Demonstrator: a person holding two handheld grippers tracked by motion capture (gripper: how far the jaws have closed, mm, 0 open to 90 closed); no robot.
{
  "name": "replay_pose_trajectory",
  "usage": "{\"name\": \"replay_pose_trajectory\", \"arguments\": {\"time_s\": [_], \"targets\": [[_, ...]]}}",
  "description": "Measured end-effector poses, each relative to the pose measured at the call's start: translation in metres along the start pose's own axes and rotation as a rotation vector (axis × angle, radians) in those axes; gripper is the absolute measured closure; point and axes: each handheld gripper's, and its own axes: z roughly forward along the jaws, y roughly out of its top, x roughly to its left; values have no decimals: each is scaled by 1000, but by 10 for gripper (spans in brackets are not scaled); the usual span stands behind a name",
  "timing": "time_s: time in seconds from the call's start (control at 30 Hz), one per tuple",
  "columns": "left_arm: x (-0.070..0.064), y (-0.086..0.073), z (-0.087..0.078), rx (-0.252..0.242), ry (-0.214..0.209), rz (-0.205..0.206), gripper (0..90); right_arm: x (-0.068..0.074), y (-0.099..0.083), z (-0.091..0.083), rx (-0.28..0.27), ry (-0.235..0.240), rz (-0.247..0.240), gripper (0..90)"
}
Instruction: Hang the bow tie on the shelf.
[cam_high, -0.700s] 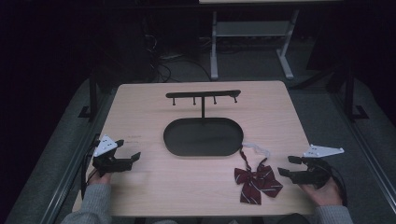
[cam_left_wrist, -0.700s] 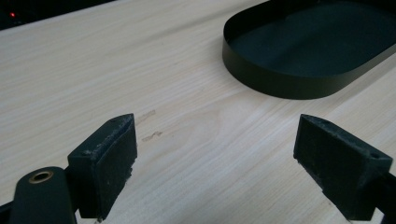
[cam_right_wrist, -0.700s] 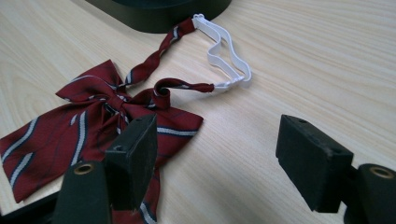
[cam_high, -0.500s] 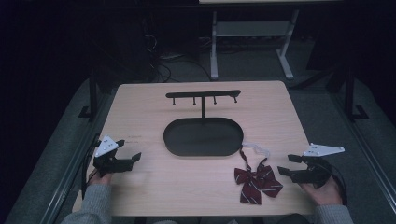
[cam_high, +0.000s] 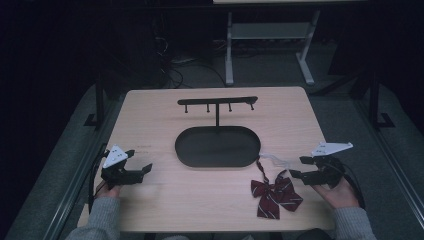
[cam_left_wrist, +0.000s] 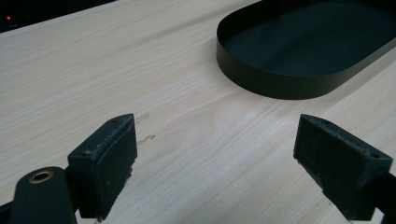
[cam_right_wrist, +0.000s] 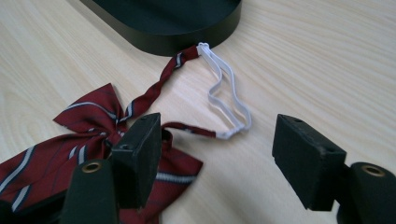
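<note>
A dark red striped bow tie (cam_high: 274, 195) (cam_right_wrist: 84, 135) lies on the wooden table (cam_high: 150, 115) at the front right. Its white elastic loop (cam_high: 273, 159) (cam_right_wrist: 226, 91) reaches toward the black stand. The stand has an oval tray base (cam_high: 217, 146) (cam_left_wrist: 303, 51) and a hook bar (cam_high: 217, 101) on a post. My right gripper (cam_high: 298, 167) (cam_right_wrist: 215, 161) rests open just right of the bow tie, its jaws either side of the elastic's end. My left gripper (cam_high: 141, 167) (cam_left_wrist: 215, 161) sits open on bare wood at the front left, pointing toward the tray.
Beyond the table's far edge are a white desk frame (cam_high: 270, 35) and cables (cam_high: 175, 65) on the dark floor. Black posts stand at the table's left (cam_high: 100, 97) and right (cam_high: 374, 95) sides.
</note>
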Motion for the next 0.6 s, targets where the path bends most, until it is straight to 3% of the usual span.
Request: {"name": "replay_pose_trajectory", "arguments": {"time_s": [0.27, 0.3, 0.6], "targets": [[0, 0, 1, 3, 0, 1, 130, -2, 19, 24, 64, 14, -47, 363], [0, 0, 1, 5, -2, 0, 130, -4, 25, 34, 88, 18, -56, 370], [0, 1, 1, 16, -4, 0, 130, -12, 37, 62, 164, 51, -70, 409]]}}
